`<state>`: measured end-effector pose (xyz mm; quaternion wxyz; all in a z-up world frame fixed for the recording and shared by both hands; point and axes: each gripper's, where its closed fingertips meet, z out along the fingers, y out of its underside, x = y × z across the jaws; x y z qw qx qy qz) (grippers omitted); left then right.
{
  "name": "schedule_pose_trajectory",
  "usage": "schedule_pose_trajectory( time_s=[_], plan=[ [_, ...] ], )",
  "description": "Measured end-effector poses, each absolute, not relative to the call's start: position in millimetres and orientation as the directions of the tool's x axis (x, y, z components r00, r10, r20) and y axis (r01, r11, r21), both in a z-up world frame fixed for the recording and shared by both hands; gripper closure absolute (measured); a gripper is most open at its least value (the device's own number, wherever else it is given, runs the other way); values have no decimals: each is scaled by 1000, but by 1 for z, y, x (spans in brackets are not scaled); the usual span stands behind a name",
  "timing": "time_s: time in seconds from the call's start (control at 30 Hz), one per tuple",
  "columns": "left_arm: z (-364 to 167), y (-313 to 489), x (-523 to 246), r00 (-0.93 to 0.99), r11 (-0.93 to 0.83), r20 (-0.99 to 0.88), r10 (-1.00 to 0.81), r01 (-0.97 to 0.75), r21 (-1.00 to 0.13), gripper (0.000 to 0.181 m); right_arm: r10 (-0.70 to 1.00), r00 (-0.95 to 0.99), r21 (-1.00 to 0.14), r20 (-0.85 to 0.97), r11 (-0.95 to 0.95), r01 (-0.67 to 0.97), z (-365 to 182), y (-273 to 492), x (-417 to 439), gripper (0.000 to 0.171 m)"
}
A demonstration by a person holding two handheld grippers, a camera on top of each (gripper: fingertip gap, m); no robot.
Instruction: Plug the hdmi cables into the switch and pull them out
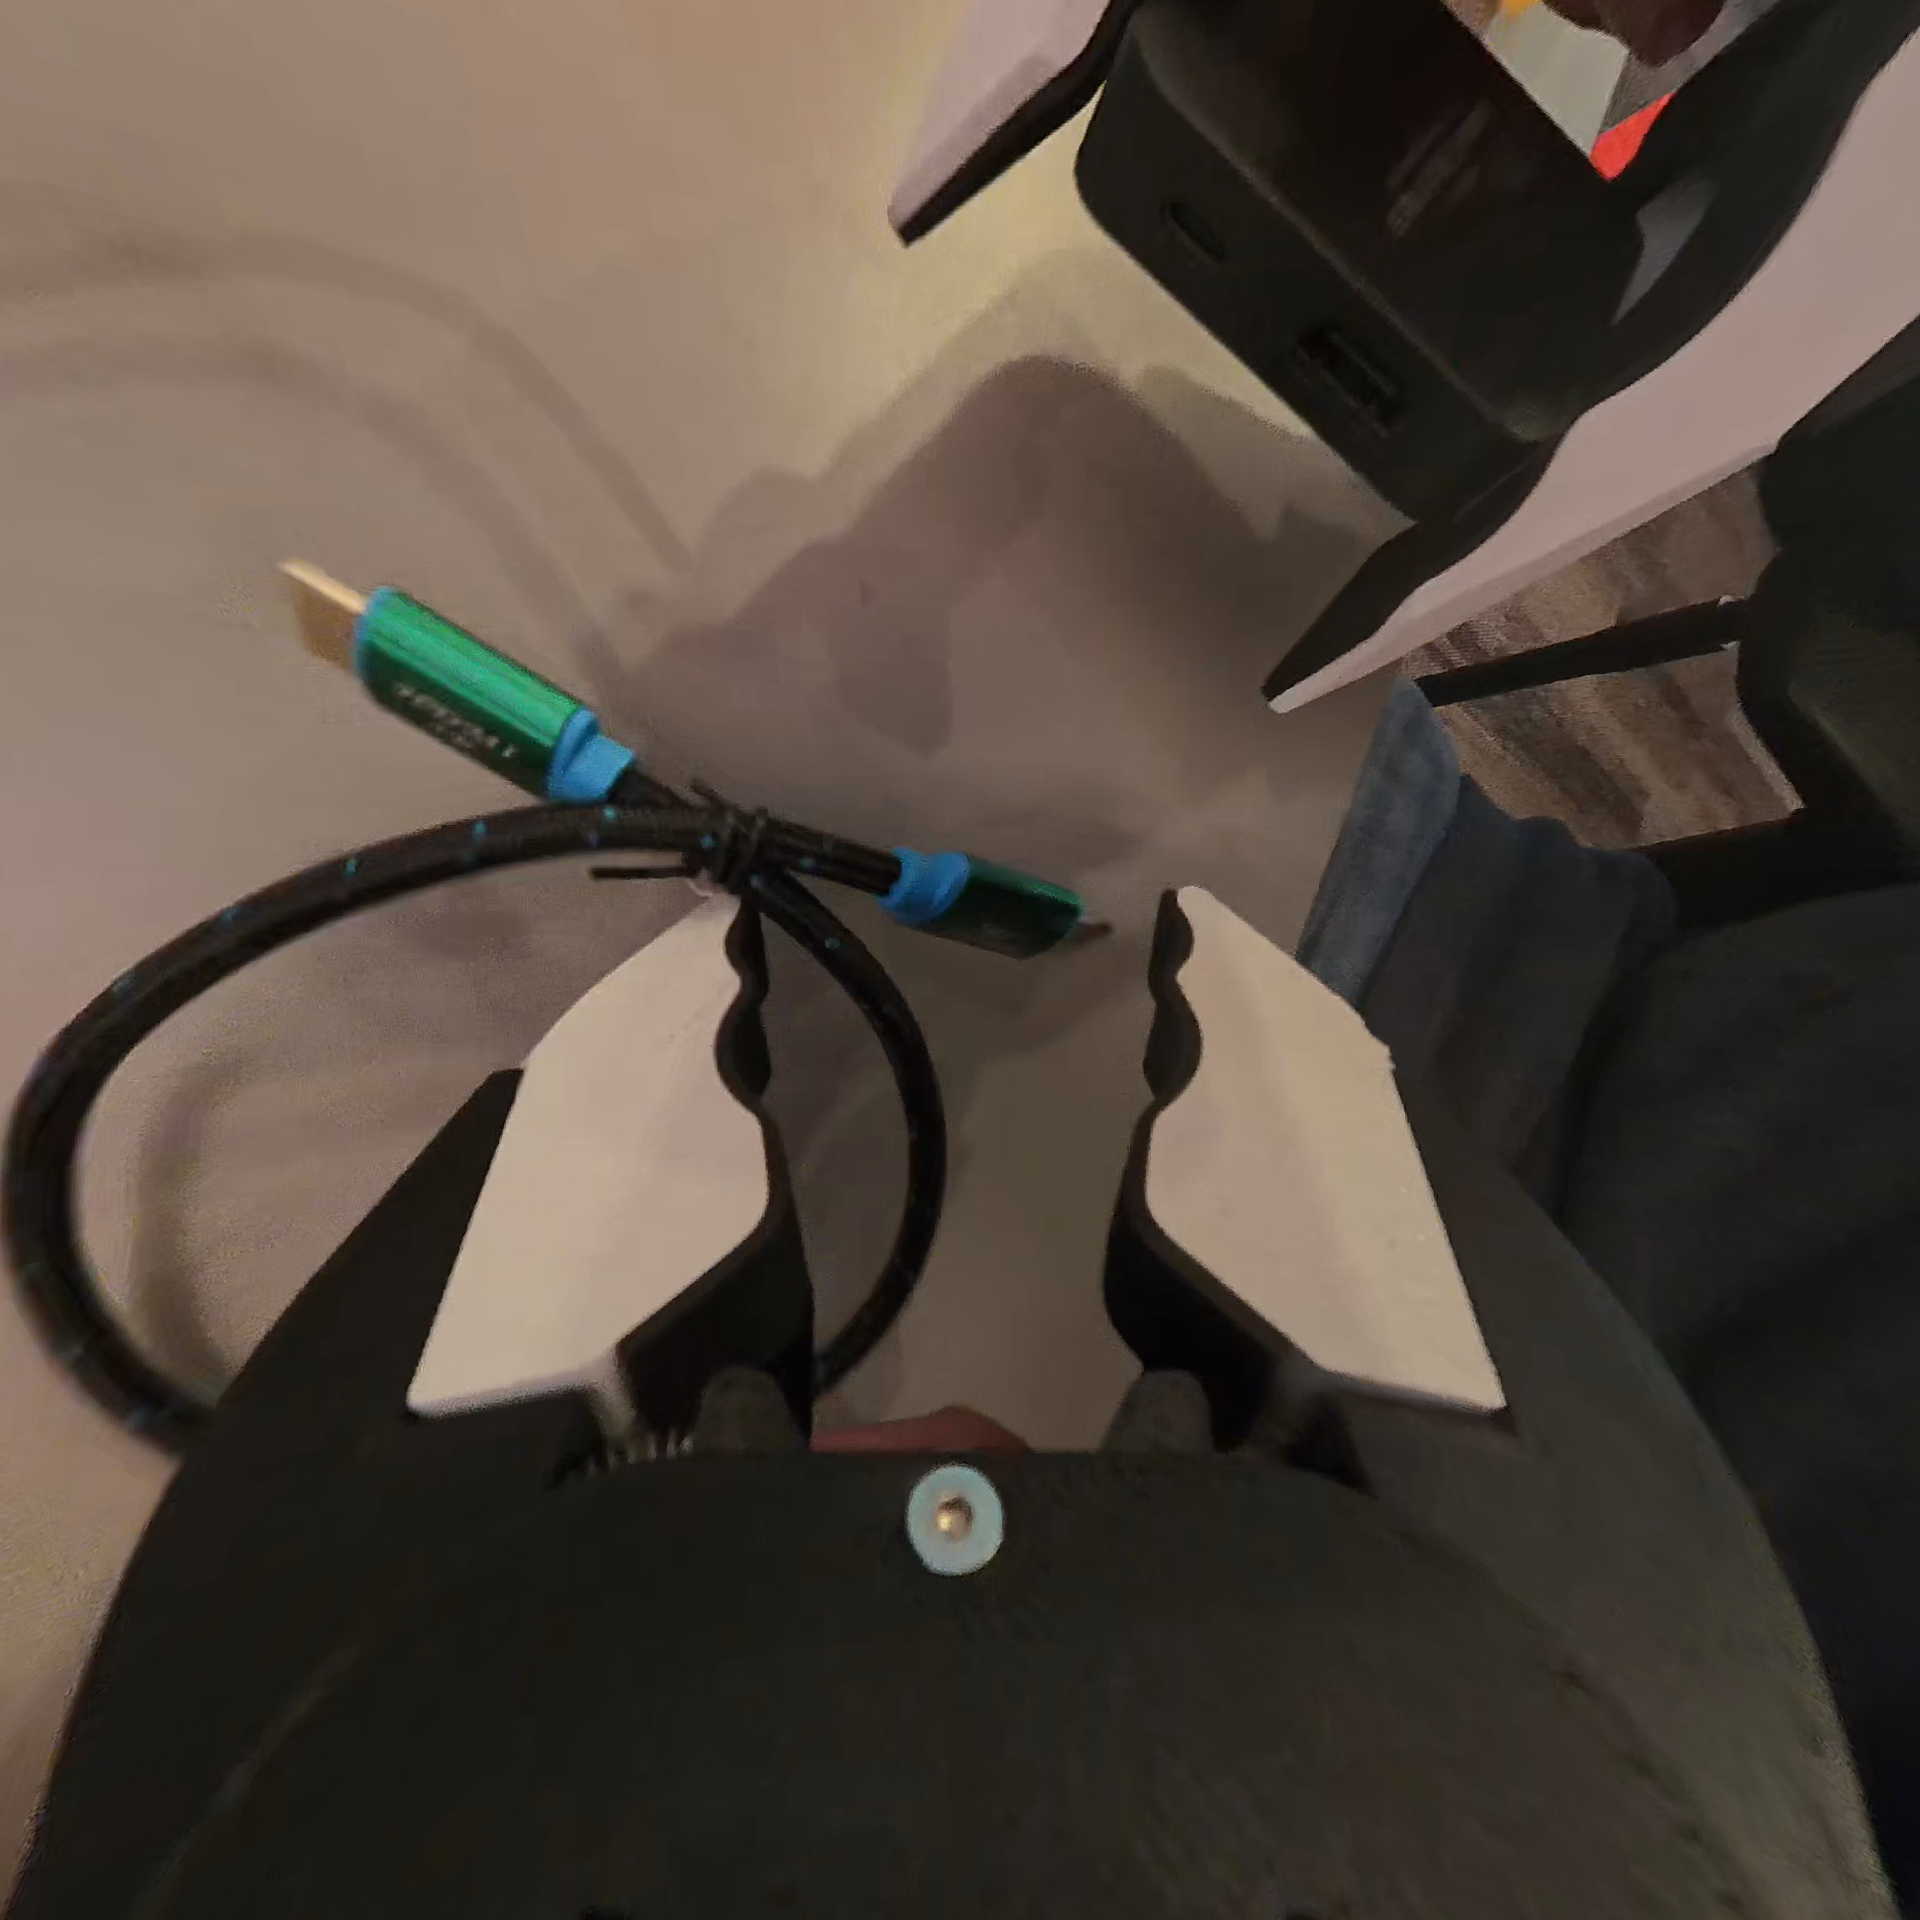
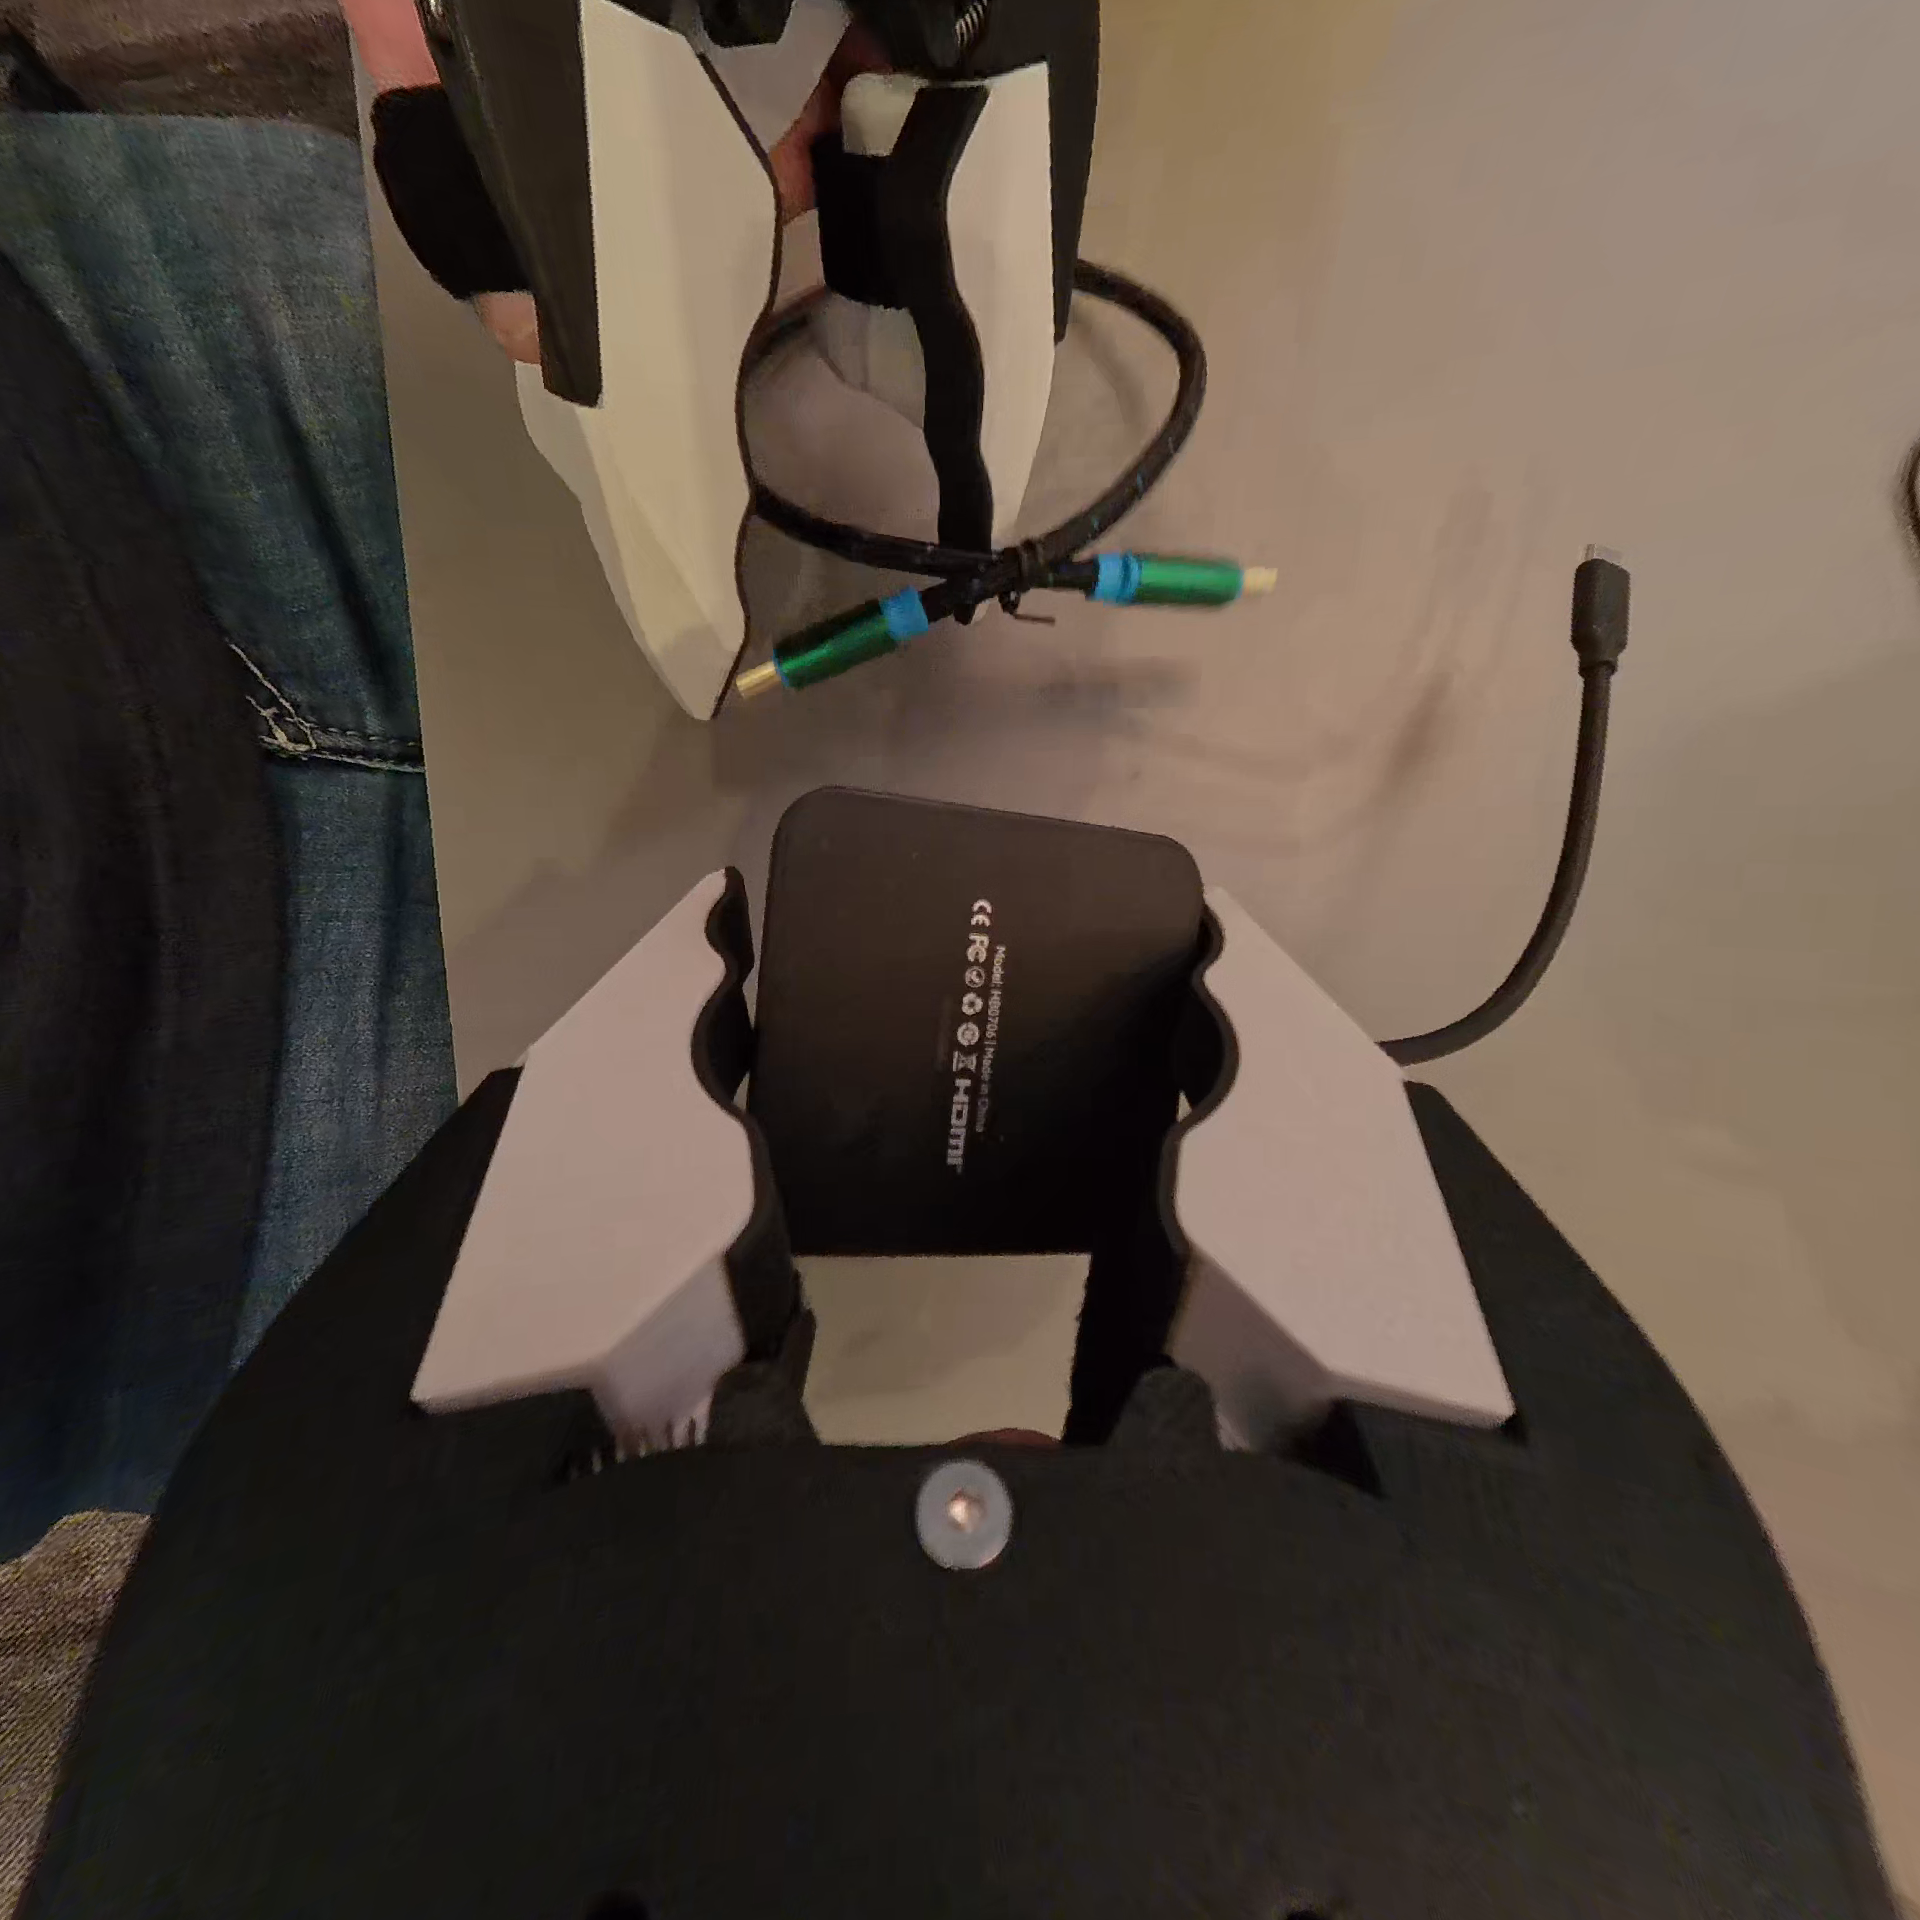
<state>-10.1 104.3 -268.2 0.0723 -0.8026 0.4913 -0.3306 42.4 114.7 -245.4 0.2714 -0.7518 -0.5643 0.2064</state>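
Observation:
A short black braided HDMI cable [image 1: 343,914] lies coiled on the pale table, tied with a twist tie. It has two green plugs with blue collars: one [image 1: 457,675] points far left, the other [image 1: 987,904] lies just ahead, between my left fingertips. My left gripper [image 1: 951,914] is open and empty over the loop; it also shows in the right wrist view [image 2: 847,655]. My right gripper [image 2: 966,899] is shut on the sides of the black switch [image 2: 977,1039], printed face towards the camera. The switch [image 1: 1299,260] shows its ports in the left wrist view.
A second black cable [image 2: 1558,883] with a small plug lies on the table at the right. A person's jeans [image 2: 208,520] stand at the table edge on the left. Dark furniture [image 1: 1766,1143] and floor lie beyond the table edge.

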Motion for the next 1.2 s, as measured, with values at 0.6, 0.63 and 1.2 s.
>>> schedule_pose_trajectory(
  time_s=[0.6,0.63,1.2],
  plan=[
    [-292,102,-25,298,-382,270,-916,-853,-354,137,961,264,-520,-78,-265,812,-297,110,39,92],
    [-293,104,-26,299,-374,250,-921,-857,-354,144,961,262,-524,-82,-266,809,-297,109,39,91],
    [-283,110,-15,259,-317,186,-948,-827,-465,175,928,330,-618,-176,-365,696,-280,117,37,99]
  ],
)
